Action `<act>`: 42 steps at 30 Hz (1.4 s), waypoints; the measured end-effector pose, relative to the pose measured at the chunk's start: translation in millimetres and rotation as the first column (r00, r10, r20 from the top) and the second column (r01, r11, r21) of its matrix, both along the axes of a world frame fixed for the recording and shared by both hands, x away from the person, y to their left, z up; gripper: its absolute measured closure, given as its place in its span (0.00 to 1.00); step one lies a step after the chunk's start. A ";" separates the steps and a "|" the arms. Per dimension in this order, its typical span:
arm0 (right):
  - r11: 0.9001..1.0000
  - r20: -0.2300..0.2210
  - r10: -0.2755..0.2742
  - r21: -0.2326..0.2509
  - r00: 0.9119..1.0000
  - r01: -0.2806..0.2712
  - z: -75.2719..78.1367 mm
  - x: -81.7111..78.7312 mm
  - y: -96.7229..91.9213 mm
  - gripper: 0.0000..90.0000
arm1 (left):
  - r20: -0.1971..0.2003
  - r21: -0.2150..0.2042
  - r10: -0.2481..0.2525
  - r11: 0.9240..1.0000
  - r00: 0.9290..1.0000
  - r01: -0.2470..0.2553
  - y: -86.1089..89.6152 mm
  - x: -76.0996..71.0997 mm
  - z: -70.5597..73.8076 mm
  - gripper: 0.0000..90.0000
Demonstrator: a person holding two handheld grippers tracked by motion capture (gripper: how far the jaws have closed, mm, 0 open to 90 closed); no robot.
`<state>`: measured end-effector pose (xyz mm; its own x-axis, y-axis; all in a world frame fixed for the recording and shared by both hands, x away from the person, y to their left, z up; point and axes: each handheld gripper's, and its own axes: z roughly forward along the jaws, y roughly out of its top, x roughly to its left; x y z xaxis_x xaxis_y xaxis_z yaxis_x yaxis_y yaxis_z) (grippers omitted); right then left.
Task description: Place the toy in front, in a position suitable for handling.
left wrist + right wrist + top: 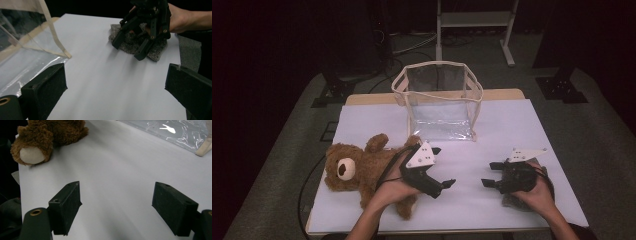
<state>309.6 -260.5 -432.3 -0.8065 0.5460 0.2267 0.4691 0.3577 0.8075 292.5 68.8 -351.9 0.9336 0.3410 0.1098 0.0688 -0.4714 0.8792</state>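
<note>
Both tongs point(468, 183) gape over unmarked white sheet point(462, 150).

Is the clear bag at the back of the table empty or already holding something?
Empty. Through the clear bag, standing upright with its top open, only its bare bottom shows; the teddy bear lies outside it.

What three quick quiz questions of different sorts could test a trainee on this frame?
1. True or false: the left gripper holds the teddy bear.
2. Which stands at the far side of the white sheet? A) clear bag B) metal bowl C) cardboard box
3. What lies under the person's right hand, beneath the right gripper?

Key: 1. False; its jaws are open and empty, and the hand rests over the bear. 2. A. 3. A grey fuzzy pad.
</note>
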 end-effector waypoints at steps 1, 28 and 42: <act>1.000 -0.002 0.000 -0.002 1.000 0.000 -0.3 0.3 0.3 0.24 | 0.005 -0.003 0.004 1.000 1.000 -0.004 2.8 -0.1 2.4 0.03; 0.999 -0.020 0.026 -0.020 0.999 -0.026 -3.3 -0.1 5.3 0.24 | 0.082 -0.012 0.249 0.968 0.965 -0.249 104.3 25.5 18.7 0.03; 0.999 -0.022 0.043 -0.027 0.999 -0.044 -4.3 -0.5 7.5 0.24 | 0.076 -0.041 0.340 0.940 0.937 -0.338 140.7 30.7 20.5 0.05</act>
<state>309.2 -253.0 -436.5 -0.8246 0.5170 0.2296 0.4700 0.4003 0.7867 323.2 209.5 -331.4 0.7505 0.6395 0.1666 0.1482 -0.4086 0.9006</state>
